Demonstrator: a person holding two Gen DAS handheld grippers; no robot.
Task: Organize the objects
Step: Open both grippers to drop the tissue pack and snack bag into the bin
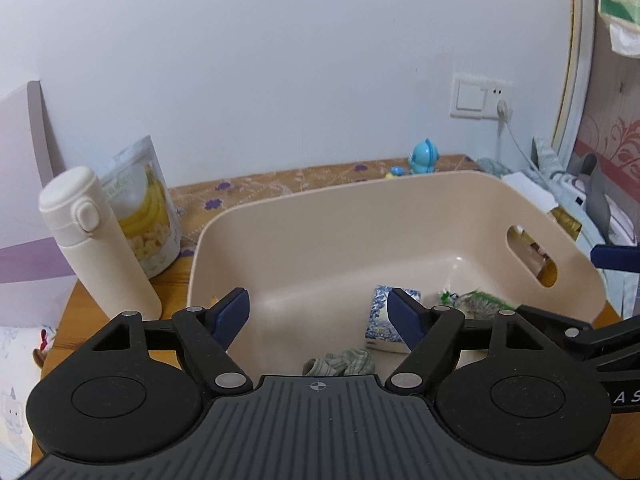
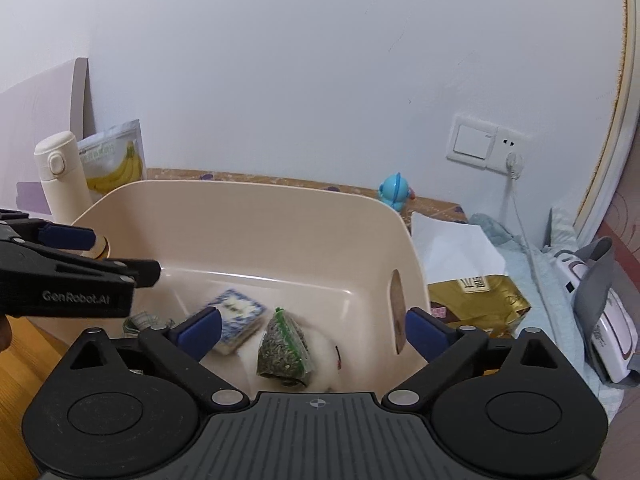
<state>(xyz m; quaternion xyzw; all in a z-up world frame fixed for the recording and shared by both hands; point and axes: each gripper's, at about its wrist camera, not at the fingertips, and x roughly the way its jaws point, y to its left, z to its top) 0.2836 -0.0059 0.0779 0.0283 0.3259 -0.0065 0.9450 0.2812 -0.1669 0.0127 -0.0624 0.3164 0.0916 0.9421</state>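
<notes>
Both grippers, left (image 1: 318, 316) & right (image 2: 314, 334), hang spread & empty over the bin (image 1: 304, 208); drop-off looks done, next probably the bottle (image 1: 96, 244).

Right gripper (image 2: 314, 330) over beige bin (image 2: 248, 216), jaws wide apart, nothing between pads. Inside bin: blue-white packet (image 2: 240, 314), green triangular pouch (image 2: 284, 350). Left gripper (image 2: 120, 268) enters from left edge. White bottle (image 2: 60, 176) behind bin.
</notes>
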